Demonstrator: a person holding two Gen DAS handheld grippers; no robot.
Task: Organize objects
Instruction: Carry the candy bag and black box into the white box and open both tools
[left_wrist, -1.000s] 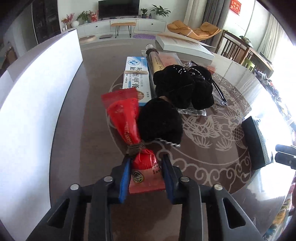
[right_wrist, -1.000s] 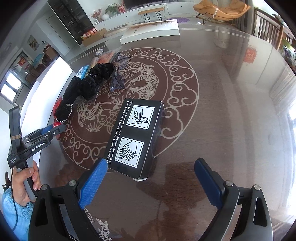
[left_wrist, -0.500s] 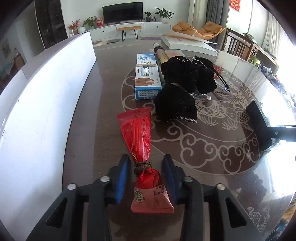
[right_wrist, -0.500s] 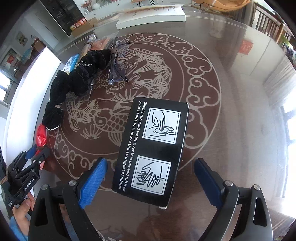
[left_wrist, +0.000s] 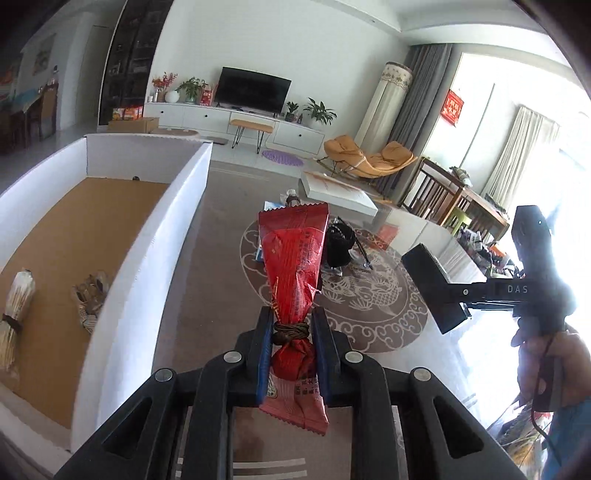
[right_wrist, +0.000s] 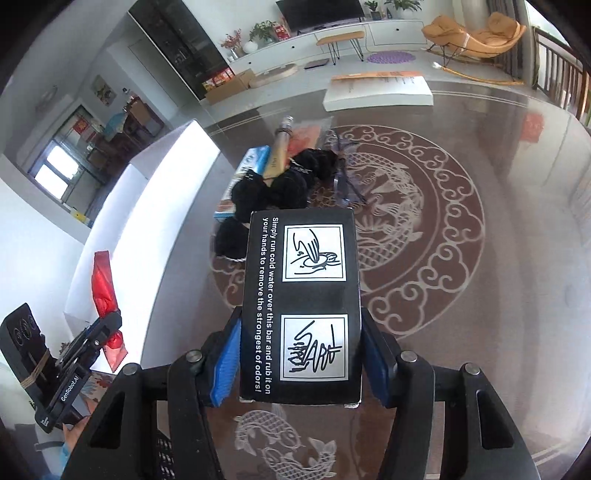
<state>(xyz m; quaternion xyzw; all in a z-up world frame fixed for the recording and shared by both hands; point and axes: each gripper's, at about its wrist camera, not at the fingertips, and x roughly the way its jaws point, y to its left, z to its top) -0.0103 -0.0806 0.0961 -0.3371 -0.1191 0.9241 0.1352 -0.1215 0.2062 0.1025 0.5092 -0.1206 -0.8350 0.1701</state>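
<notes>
I see a dark tabletop (right_wrist: 498, 258) with a pale fish pattern, and a white open box (left_wrist: 177, 236) along its left side. My right tongs (right_wrist: 301, 363) are closed on a black carton (right_wrist: 301, 302), held above the tabletop. My left tongs (left_wrist: 291, 354) are clamped on a red packet (left_wrist: 293, 266) at its tied neck, raised just beside the box wall. A black fabric bundle (right_wrist: 273, 188) lies on the tabletop ahead.

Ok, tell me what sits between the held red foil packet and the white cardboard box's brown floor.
Only the box's white side wall, seen in the left wrist view; the red foil packet hangs clamped in the left gripper beside it.
</notes>
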